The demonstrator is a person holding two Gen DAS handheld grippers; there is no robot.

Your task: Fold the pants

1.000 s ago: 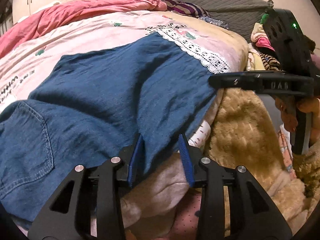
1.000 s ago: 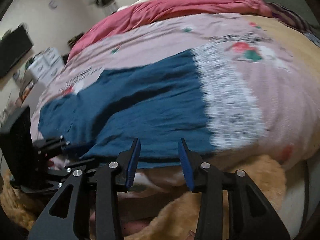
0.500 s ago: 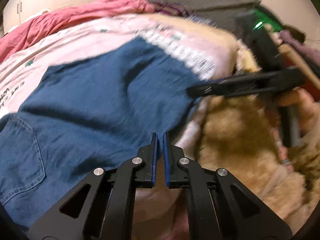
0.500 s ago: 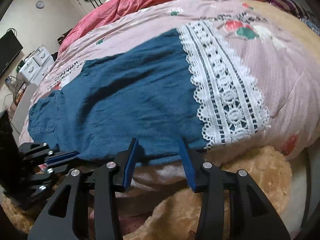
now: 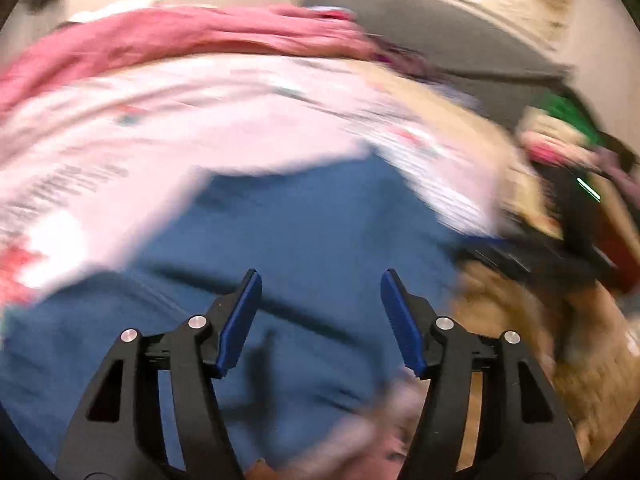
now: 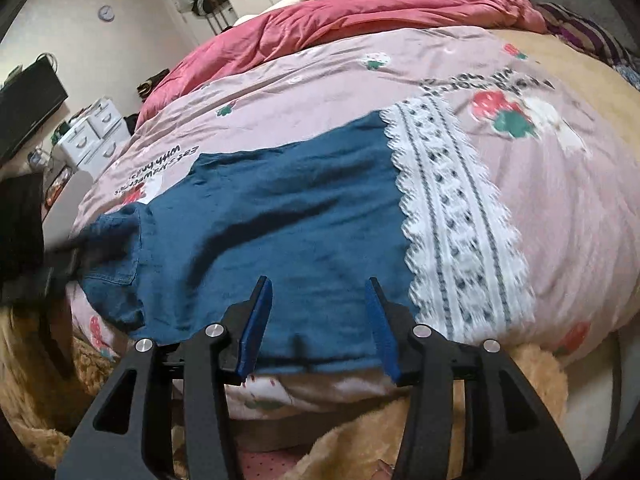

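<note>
The blue denim pants (image 6: 272,216) lie flat across the pink bedspread (image 6: 320,76), waist and pocket at the left, leg ends by the white lace band (image 6: 452,216). My right gripper (image 6: 318,320) is open and empty, hovering over the pants' near edge. In the blurred left wrist view, the pants (image 5: 312,240) fill the middle and my left gripper (image 5: 320,312) is open and empty above them. The right gripper's black body (image 5: 540,256) shows at the right there. The left gripper (image 6: 44,268) is a dark blur at the left in the right wrist view.
A red quilt (image 6: 360,12) is bunched at the far side of the bed. A tan fluffy blanket (image 6: 360,448) hangs below the bed's near edge. White drawers (image 6: 92,136) and a dark screen (image 6: 28,108) stand at the far left.
My left gripper shut half a second ago and has since opened wide and swung over the pants, blurring its view. My right gripper stayed open and moved closer to the pants' near edge.
</note>
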